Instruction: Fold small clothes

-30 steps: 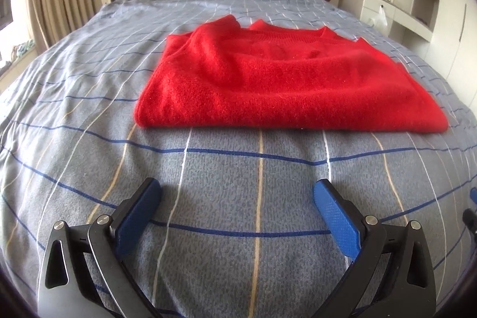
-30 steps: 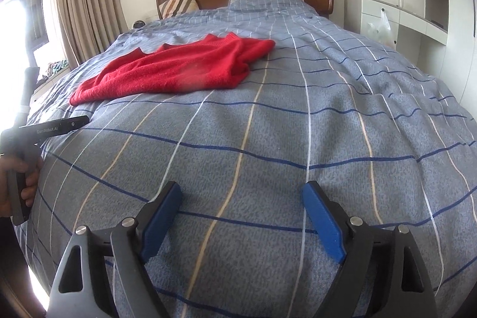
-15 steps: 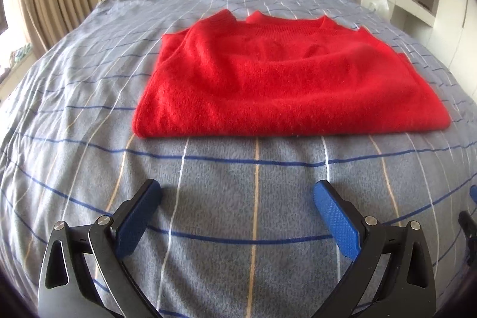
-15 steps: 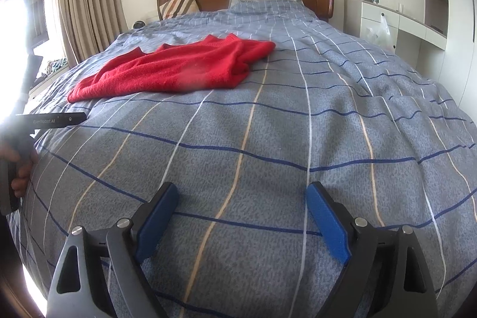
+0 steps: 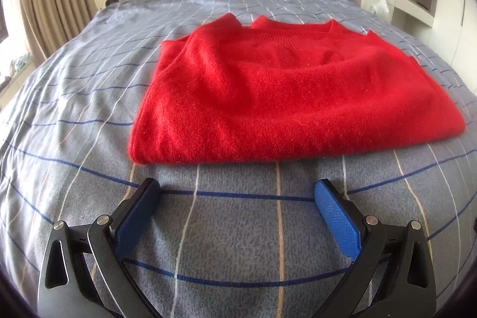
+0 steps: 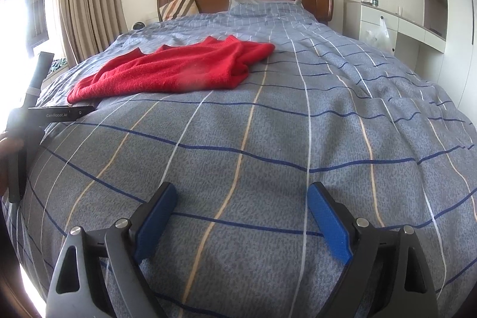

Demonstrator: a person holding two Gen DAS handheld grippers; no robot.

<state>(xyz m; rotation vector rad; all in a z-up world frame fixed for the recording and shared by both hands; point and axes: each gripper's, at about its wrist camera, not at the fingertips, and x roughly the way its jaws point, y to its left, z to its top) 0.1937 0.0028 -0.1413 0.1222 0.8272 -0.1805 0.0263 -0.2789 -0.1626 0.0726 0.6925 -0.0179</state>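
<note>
Sweater [image 5: 286, 97] lies folded mid-bed, nearer the left edge, its fold just beyond your left gripper [image 5: 237, 192]. Both grippers, the right [image 6: 241, 195] included, stand wide apart and empty. Bring each to a near corner, pinch every layer, then fold evenly.

Red fuzzy sweater [image 5: 286, 91], folded into a flat rectangle, neckline at far edge, fold at near edge. Lies on checked blue-grey bed cover [image 5: 232, 228], mid-bed, left of centre.
</note>
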